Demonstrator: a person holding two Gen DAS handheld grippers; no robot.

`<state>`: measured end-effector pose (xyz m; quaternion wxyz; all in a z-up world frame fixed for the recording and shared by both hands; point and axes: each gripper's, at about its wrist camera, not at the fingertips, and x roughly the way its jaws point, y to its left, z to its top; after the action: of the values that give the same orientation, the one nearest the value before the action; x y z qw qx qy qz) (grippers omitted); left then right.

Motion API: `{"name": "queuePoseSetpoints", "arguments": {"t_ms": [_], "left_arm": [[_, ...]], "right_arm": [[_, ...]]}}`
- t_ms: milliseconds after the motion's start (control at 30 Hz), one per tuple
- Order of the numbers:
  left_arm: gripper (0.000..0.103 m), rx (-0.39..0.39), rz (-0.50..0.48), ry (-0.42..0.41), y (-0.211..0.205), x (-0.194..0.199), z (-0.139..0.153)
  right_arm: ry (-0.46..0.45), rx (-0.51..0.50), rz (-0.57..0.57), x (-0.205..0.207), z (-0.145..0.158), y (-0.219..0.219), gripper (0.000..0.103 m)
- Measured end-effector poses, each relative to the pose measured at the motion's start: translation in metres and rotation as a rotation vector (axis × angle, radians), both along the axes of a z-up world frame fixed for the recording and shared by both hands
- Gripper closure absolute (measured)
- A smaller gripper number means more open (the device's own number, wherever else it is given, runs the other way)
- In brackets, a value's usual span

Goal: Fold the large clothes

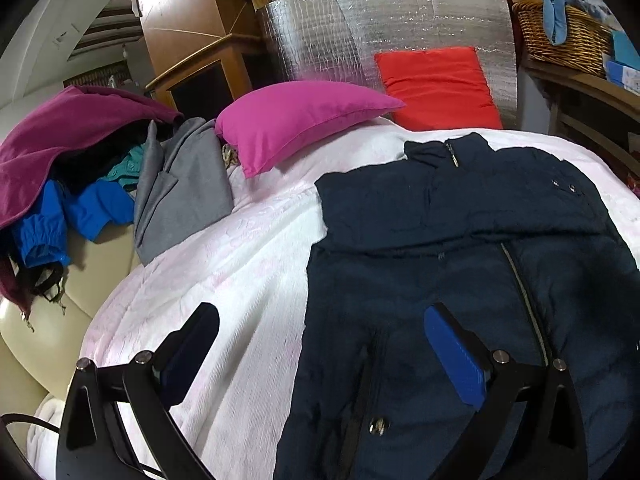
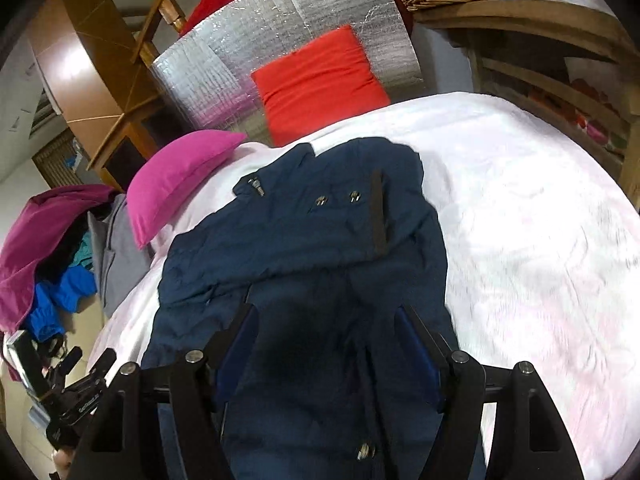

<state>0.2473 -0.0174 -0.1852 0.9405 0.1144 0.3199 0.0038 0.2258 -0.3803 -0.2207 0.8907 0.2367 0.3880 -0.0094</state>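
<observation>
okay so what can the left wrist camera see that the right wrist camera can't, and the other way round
Only the left wrist view shows the jacket's long front zipper. Only the right wrist view shows the other gripper's camera rig and the white blanket's right side. Both show the navy jacket, pink pillow, red cushion and clothes pile.

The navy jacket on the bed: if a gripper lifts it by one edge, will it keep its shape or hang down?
The navy jacket would probably sag: its upper part already lies folded over in soft creases. It looks padded, so likely bulky yet fairly light. On the white bedcover it may drag rather than slide. Both the left gripper and right gripper are open above it.
</observation>
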Motion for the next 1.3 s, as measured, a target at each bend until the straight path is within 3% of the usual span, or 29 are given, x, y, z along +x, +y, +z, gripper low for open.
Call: {"name": "queuePoseSetpoints", "arguments": {"t_ms": [267,800,933,1233,1300], "left_arm": [[0.001,-0.008,0.013,0.098,0.022,-0.029,-0.023],[0.001,-0.156,0.033,0.307,0.076,-0.072,-0.067],[0.001,-0.234,0.029,0.358,0.083,-0.073,-0.073],[0.001,-0.330,0.034,0.470,0.093,-0.070,-0.093],[0.001,-0.344,0.026,0.473,0.093,-0.073,-0.095]], "right_arm": [[0.016,0.009,0.002,-0.052,-0.009,0.005,0.029],[0.099,0.091,-0.030,-0.127,-0.042,-0.040,0.027],[0.142,0.123,-0.024,-0.138,-0.059,-0.050,0.027],[0.228,0.168,0.042,-0.143,-0.092,-0.047,0.027],[0.231,0.126,0.078,-0.141,-0.092,-0.037,0.036]]}}
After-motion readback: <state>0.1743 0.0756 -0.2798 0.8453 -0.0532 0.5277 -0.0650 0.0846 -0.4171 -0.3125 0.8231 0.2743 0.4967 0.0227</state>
